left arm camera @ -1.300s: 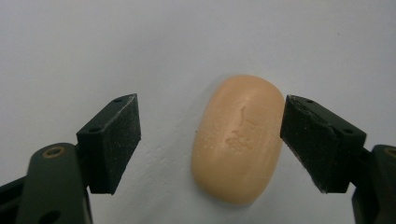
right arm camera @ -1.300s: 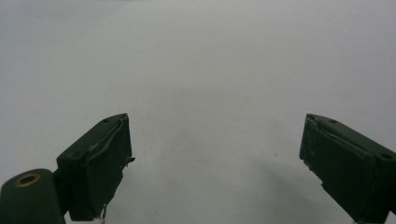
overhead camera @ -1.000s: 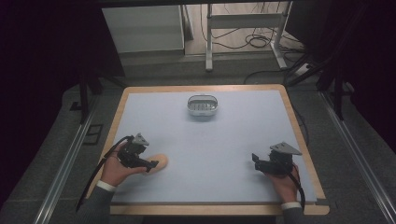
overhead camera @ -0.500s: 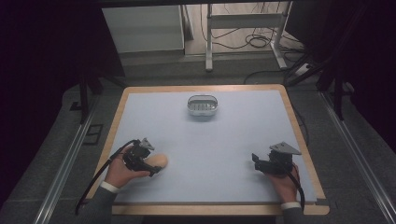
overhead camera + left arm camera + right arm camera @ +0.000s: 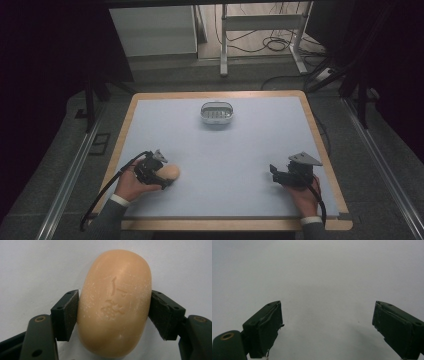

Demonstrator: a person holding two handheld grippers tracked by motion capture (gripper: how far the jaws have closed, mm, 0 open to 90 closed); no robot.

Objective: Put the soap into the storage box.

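low down, left gripper [image 5: 159, 176] jaws clamping soap [image 5: 114, 302], right gripper [image 5: 278, 173] level

high view: above near edge, facing forward-down | gripper views: close, facing table [image 5: 240, 150] | shared: table surface
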